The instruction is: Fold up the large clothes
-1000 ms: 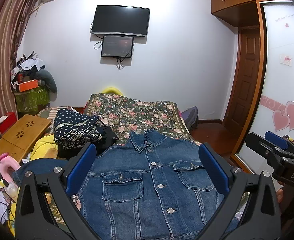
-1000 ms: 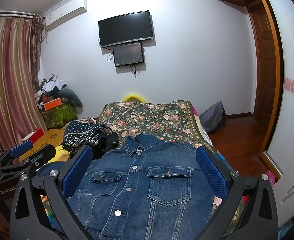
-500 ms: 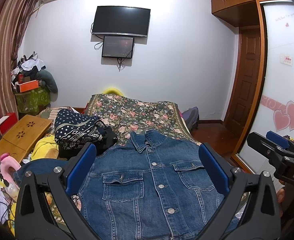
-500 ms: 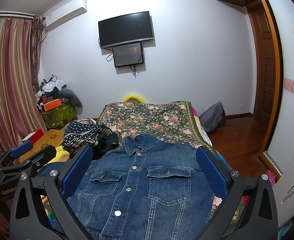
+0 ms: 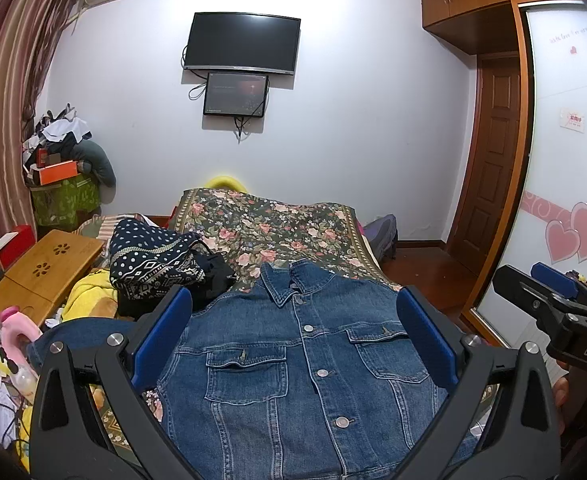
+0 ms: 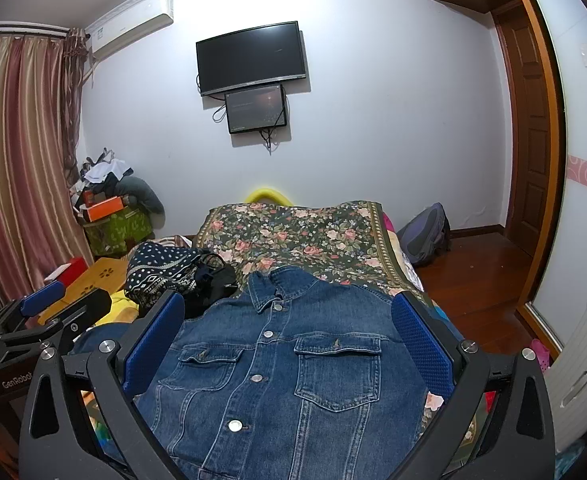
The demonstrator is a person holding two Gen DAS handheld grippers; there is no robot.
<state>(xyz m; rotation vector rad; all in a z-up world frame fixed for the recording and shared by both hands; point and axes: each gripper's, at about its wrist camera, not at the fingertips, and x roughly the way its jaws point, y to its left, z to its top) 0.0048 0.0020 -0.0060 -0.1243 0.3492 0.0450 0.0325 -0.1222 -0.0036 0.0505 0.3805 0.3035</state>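
While denim jacket (image 5: 301, 364) lies unmoved, both hand-held grippers stay spread, empty.

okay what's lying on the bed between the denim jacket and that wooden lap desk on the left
A heap of clothes: a navy dotted, patterned garment atop black clothing, with yellow fabric beside the wooden lap desk. The left wrist view shows it best, left of the denim jacket.

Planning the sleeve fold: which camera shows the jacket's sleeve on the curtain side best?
Left wrist: the denim jacket sleeve stretches out past the left finger. Right wrist shows only a sliver behind the other gripper.
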